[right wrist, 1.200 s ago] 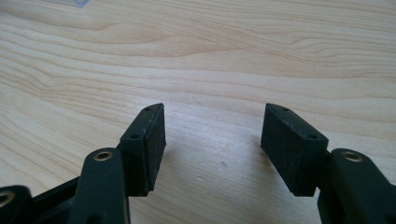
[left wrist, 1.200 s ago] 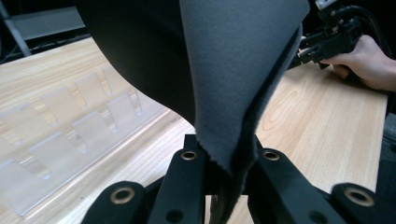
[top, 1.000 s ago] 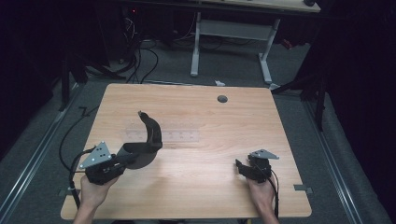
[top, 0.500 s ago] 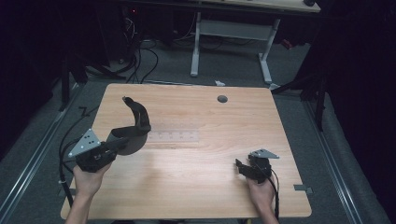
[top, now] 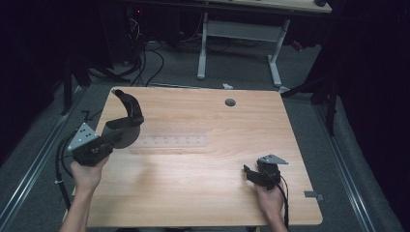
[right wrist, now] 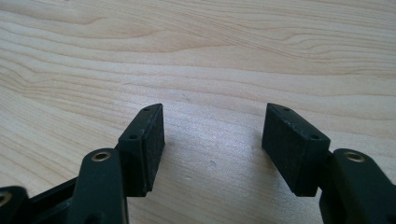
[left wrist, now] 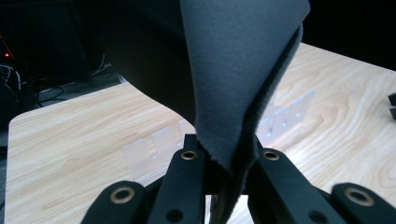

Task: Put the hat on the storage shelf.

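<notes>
High view shows the left tool (top: pixel 109 140) clamped on a dark grey cloth (top: pixel 126 118) lifted off the wooden surface (top: pixel 203 193) at its left, the right tool (top: pixel 256 175) open and idle, so placing remains.

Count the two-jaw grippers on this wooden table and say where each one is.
2. The left gripper is held above the light wooden table's left side, shut on a dark grey cloth. The right gripper is near the front right, jaws open on nothing.
</notes>
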Tool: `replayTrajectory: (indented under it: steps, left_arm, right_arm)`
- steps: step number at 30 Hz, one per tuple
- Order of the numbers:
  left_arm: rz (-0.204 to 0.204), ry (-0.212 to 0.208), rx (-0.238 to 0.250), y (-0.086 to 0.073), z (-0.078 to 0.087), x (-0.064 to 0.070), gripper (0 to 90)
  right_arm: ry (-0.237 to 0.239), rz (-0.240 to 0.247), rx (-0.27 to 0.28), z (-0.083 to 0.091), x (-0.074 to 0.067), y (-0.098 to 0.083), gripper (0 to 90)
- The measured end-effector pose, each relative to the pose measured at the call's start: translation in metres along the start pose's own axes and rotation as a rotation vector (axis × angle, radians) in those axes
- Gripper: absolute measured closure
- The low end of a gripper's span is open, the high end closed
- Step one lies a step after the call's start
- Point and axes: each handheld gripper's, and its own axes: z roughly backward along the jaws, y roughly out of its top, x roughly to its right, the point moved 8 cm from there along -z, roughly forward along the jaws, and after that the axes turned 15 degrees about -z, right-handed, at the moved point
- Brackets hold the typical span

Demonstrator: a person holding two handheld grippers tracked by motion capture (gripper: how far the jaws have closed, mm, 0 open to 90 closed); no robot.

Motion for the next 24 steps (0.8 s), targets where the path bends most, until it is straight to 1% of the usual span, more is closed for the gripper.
replayTrajectory:
  steps: [2, 6, 11, 14, 21, 23, 24]
  left_arm:
    - [-0.003, 0.015, -0.004, -0.002, -0.003, -0.005, 86.4]
    - [-0.022, 0.052, -0.008, -0.006, -0.01, -0.013, 86.4]
    - [-0.025, 0.085, -0.012, -0.011, -0.017, -0.022, 86.3]
    - [-0.035, 0.096, -0.02, -0.014, -0.021, -0.025, 86.3]
    - [-0.036, 0.107, -0.032, -0.021, -0.029, -0.028, 86.3]
    - [-0.042, 0.119, -0.044, -0.024, -0.032, -0.029, 86.3]
    - [-0.038, 0.126, -0.049, -0.026, -0.033, -0.03, 86.3]
  right_arm:
    - [0.0, 0.002, 0.0, 0.0, 0.0, 0.0, 39.2]
    - [0.001, 0.001, 0.0, 0.0, 0.0, 0.0, 38.7]
    - [0.0, 0.005, -0.001, 0.0, 0.0, 0.0, 38.2]
    - [-0.002, 0.006, -0.001, 0.0, 0.0, 0.0, 38.2]
    - [-0.004, 0.005, -0.002, 0.0, -0.001, 0.0, 38.2]
    - [-0.004, 0.006, -0.002, 0.0, -0.001, 0.0, 38.2]
    - [-0.005, 0.01, -0.002, 0.0, -0.001, 0.0, 38.2]
